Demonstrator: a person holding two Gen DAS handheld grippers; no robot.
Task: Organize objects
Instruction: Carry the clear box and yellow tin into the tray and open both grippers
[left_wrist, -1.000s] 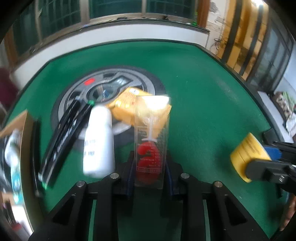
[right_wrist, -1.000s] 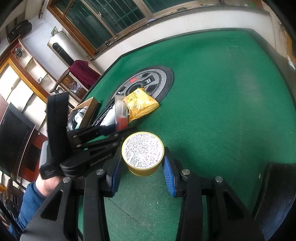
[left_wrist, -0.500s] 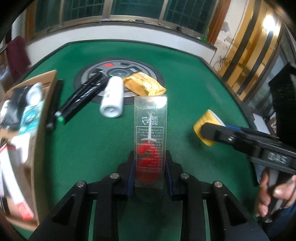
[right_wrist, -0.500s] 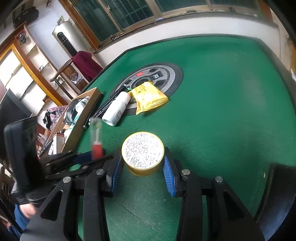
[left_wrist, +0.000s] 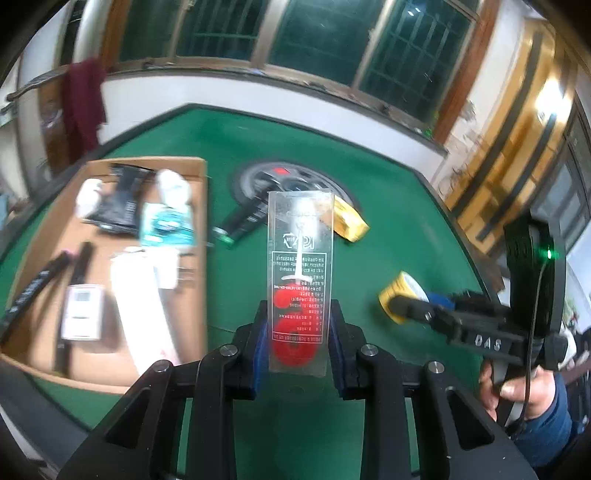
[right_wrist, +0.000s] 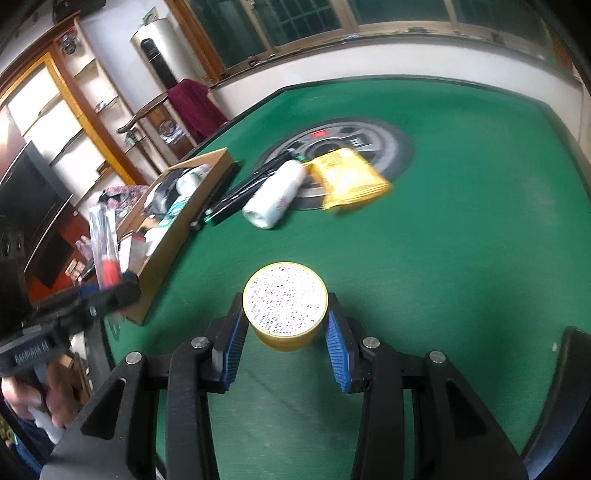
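Observation:
My left gripper (left_wrist: 297, 325) is shut on a clear flat package (left_wrist: 299, 280) with a red item inside, held upright above the green table just right of the cardboard box (left_wrist: 201, 221). In the right wrist view the same package (right_wrist: 103, 243) and left gripper (right_wrist: 107, 291) hang at the box's near corner. My right gripper (right_wrist: 284, 325) is shut on a round yellow tin (right_wrist: 284, 302) with a white printed lid, held over the table. From the left wrist view that tin (left_wrist: 400, 291) and the right gripper (left_wrist: 413, 312) are at the right, with a hand behind.
The box holds several packets, tubes and cartons. On the table beyond lie black tubes (right_wrist: 236, 195), a white bottle (right_wrist: 275, 192) and a yellow snack bag (right_wrist: 347, 177), partly on a dark round disc (right_wrist: 391, 144). Green felt stretches to the right and front.
My left gripper has carried the clear package leftward, from beside the yellow tin to the cardboard box's near corner. The right gripper with the tin has shifted a little.

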